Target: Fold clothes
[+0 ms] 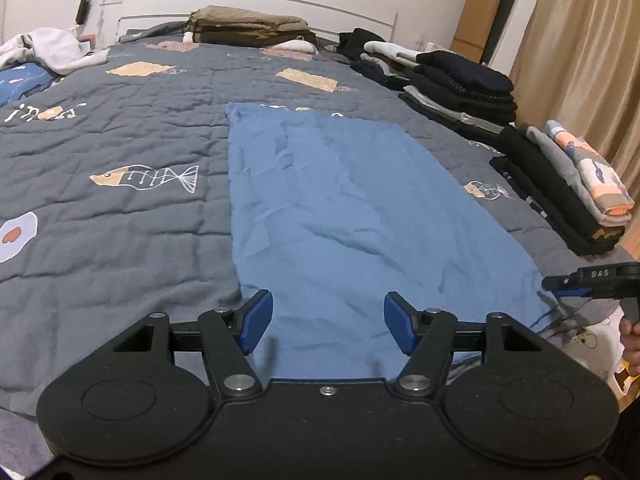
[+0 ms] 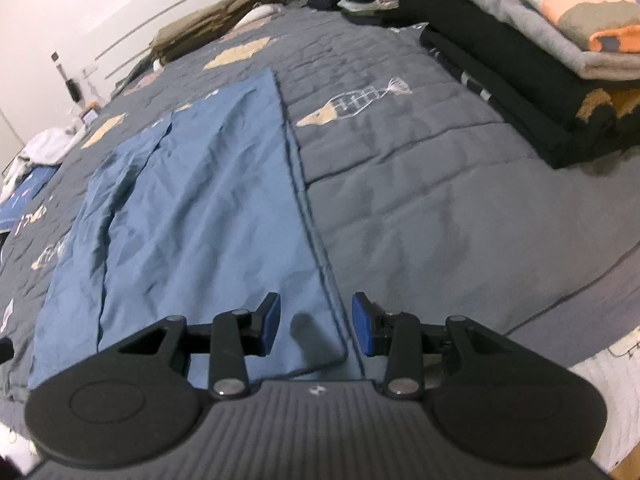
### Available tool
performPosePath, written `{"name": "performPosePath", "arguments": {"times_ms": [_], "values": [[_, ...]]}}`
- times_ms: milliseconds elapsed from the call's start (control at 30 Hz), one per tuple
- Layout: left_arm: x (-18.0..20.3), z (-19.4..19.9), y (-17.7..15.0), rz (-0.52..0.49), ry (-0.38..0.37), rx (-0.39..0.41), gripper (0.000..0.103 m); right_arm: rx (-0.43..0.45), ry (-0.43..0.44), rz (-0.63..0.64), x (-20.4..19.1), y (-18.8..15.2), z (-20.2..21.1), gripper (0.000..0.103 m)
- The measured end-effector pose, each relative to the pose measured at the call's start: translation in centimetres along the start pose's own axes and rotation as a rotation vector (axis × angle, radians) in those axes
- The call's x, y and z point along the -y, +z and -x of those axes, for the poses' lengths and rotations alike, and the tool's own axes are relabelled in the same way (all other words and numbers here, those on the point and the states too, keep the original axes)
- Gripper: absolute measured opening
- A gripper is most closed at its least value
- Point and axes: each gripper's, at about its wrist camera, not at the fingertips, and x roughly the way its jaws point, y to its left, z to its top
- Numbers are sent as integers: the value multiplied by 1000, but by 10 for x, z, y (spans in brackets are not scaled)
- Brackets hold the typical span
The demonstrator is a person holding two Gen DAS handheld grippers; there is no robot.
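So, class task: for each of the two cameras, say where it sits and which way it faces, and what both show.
Left wrist: on the left claw, facing up the bed along the blue garment; its open blue pads, the right claw and some fingers show.
Right wrist: on the right claw, facing the garment's right edge; open pads show.
Shared: the garment, the bed, the folded stack.

A home bedroom; quilted bed [image 1: 120, 216], white headboard [image 1: 260, 4], curtain [image 1: 580, 60], folded clothes [image 1: 460, 84].
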Motion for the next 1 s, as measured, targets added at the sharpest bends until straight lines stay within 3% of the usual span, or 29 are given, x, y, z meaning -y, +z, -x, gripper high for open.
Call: {"name": "performPosePath", "arguments": {"times_ms": [100, 200, 367, 467, 567, 700, 800, 1000], "values": [[1, -2, 0, 3, 9, 2, 61, -28, -7, -2, -1, -5, -6, 35], [-2, -2, 0, 16, 19, 5, 62, -29, 19, -45, 0, -7, -2, 7], [-6, 2, 2, 39, 25, 14, 62, -1, 126, -219, 17, -6, 19, 5], [-7, 3, 3, 49, 29, 14, 62, 40, 142, -243, 22, -6, 37, 5], [-8, 2, 3, 52, 38, 1, 62, 36, 120, -243, 27, -10, 43, 5], [-7, -2, 0, 42, 43, -37, 62, -39, 46, -184, 20, -14, 25, 7], [-9, -4, -3, 48, 49, -61, 64, -48, 50, -172, 17, -15, 25, 8], [-29, -7, -7, 167, 57, -111, 68, -67, 41, -240, 24, -23, 23, 9]]}}
